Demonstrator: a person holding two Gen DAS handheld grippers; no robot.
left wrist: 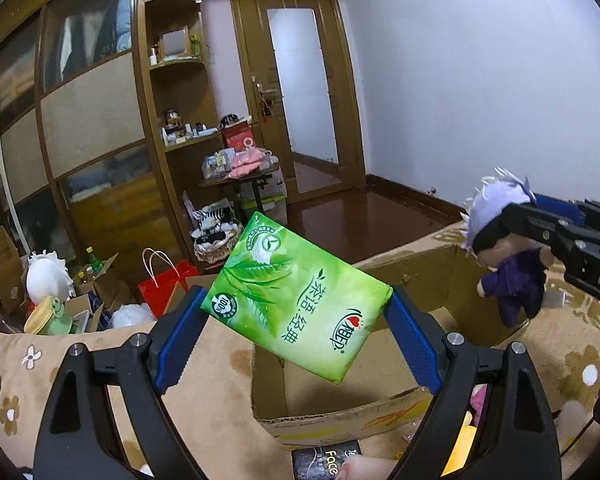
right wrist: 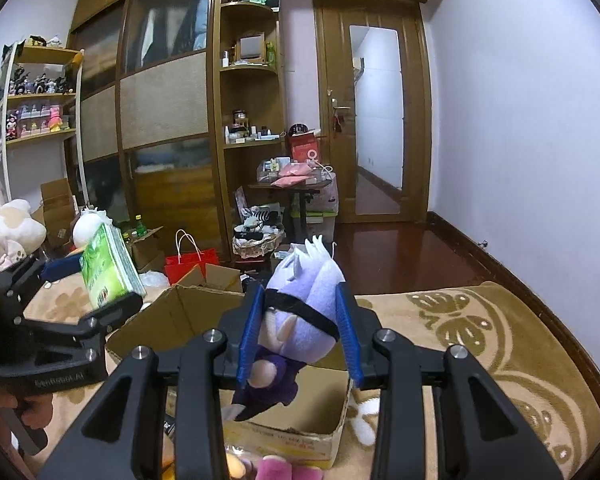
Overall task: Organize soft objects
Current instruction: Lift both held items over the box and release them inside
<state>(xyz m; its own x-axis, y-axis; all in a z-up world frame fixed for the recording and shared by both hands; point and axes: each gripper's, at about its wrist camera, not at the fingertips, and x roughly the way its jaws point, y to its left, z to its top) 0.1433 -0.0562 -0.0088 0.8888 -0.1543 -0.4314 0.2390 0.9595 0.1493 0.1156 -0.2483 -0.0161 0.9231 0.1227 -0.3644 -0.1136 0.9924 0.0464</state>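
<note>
My left gripper [left wrist: 296, 312] is shut on a green tissue pack [left wrist: 296, 296] and holds it tilted above an open cardboard box [left wrist: 416, 268]. The right wrist view shows the same pack [right wrist: 106, 268] edge-on at the left. My right gripper [right wrist: 300, 328] is shut on the head of a plush doll [right wrist: 300, 320] with pale purple hair, a black blindfold and dark purple clothes. The doll [left wrist: 508, 260] hangs over the box [right wrist: 180, 316] at its right side. The box looks empty inside.
The box stands on a tan flowered blanket [right wrist: 480, 328]. Pink and yellow soft things [right wrist: 276, 468] lie in front of the box. Beyond are a red bag [right wrist: 192, 264], boxes, white plush toys [left wrist: 46, 276], a cluttered small table [right wrist: 296, 180], wardrobe and door.
</note>
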